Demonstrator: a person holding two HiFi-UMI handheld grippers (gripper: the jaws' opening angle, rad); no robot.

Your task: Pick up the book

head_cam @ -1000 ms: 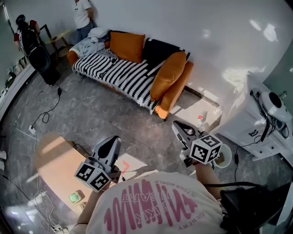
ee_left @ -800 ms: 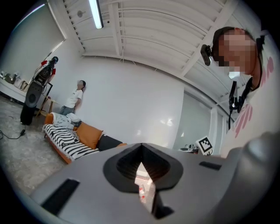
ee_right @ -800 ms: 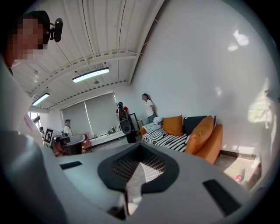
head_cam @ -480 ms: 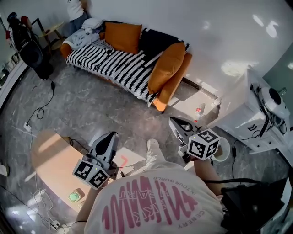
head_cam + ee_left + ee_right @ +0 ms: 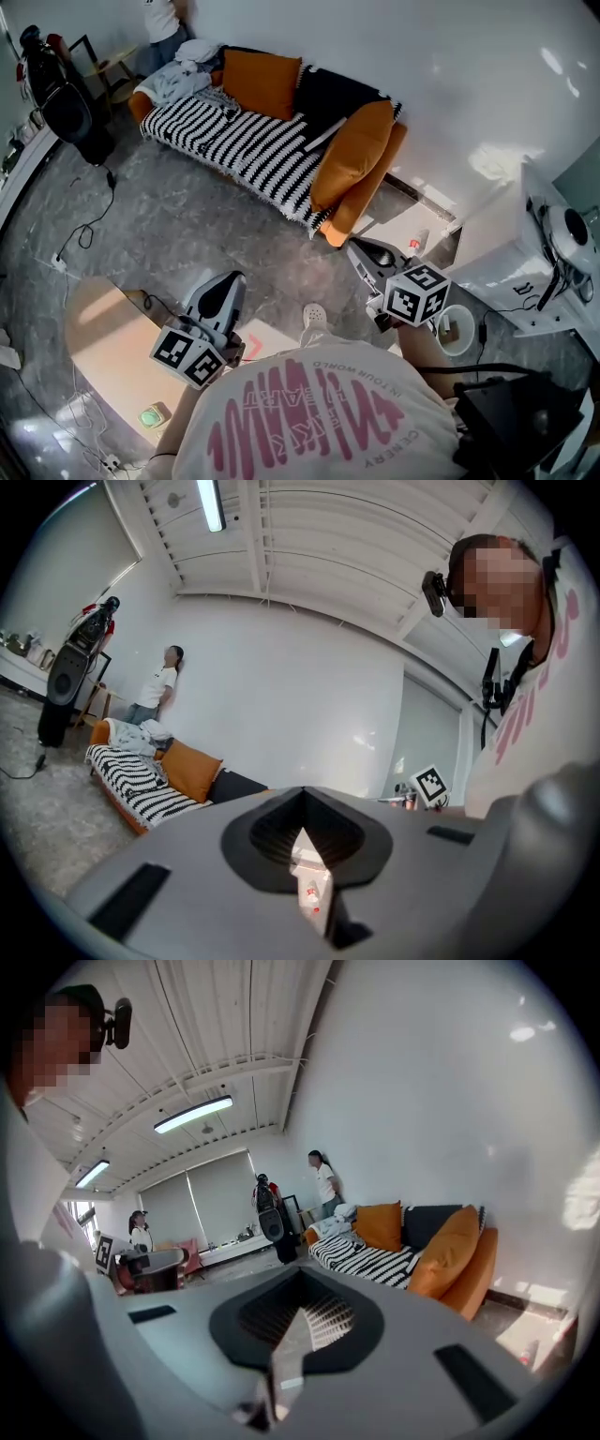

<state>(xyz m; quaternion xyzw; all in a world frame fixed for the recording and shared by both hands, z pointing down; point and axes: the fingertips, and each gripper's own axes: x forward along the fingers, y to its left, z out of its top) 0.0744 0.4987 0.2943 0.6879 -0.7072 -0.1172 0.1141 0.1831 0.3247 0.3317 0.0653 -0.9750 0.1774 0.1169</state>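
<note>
I see no book for certain. A thin pale flat thing (image 5: pixel 319 135) lies on the black-and-white striped sofa (image 5: pixel 246 142), between a black cushion and an orange cushion (image 5: pixel 354 150); it is too small to name. My left gripper (image 5: pixel 228 284) is held out at the lower left over the floor, jaws shut and empty. My right gripper (image 5: pixel 360 249) points toward the sofa's near end, jaws together with nothing between them. The sofa (image 5: pixel 141 787) stands far off beyond the shut left gripper (image 5: pixel 305 850). In the right gripper view the sofa (image 5: pixel 370 1258) lies ahead of the shut right gripper (image 5: pixel 289 1335).
A low wooden table (image 5: pixel 98 323) stands under my left arm. A white cabinet (image 5: pixel 520 248), a white bucket (image 5: pixel 456 328) and a small bottle (image 5: pixel 416 242) are at the right. A black speaker (image 5: pixel 67 101) and floor cables are at the left. A person (image 5: pixel 165 17) stands by the sofa's far end.
I have stepped toward the sofa, and one shoe now shows on the floor between the grippers. Both grippers moved forward with me, still shut.
</note>
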